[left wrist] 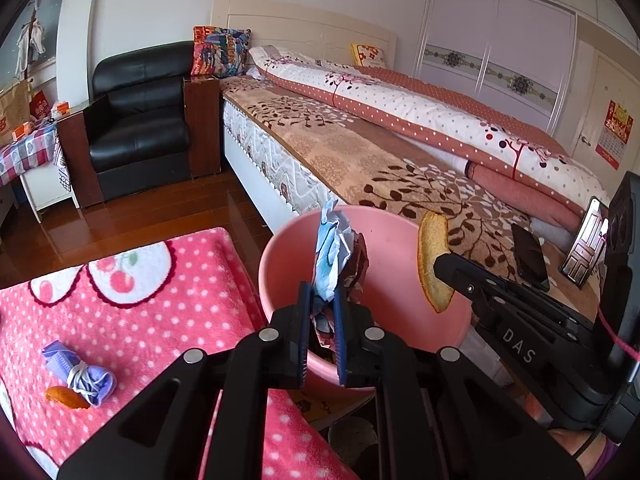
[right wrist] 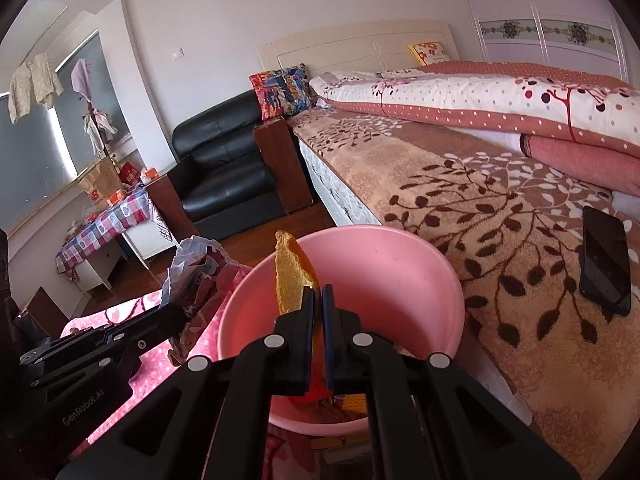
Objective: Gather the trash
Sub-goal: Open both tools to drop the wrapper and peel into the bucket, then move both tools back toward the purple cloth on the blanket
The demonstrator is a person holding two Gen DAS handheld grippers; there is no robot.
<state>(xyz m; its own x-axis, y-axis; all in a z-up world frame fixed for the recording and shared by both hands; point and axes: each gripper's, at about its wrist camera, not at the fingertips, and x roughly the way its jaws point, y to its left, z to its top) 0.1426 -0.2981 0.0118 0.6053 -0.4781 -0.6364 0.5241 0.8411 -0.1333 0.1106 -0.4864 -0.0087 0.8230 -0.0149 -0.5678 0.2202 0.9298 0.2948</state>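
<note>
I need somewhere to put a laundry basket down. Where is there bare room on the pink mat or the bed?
The pink mat is bare between the purple bundle and the pink bin. The bed's leaf-patterned blanket is bare between the mattress edge, the rolled quilt and the phone. It is crowded over the bin.

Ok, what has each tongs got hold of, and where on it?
Left tongs pinch the crumpled wrapper at its lower end. Right tongs pinch the orange peel near its lower end. Both hang over the pink bin.
</note>
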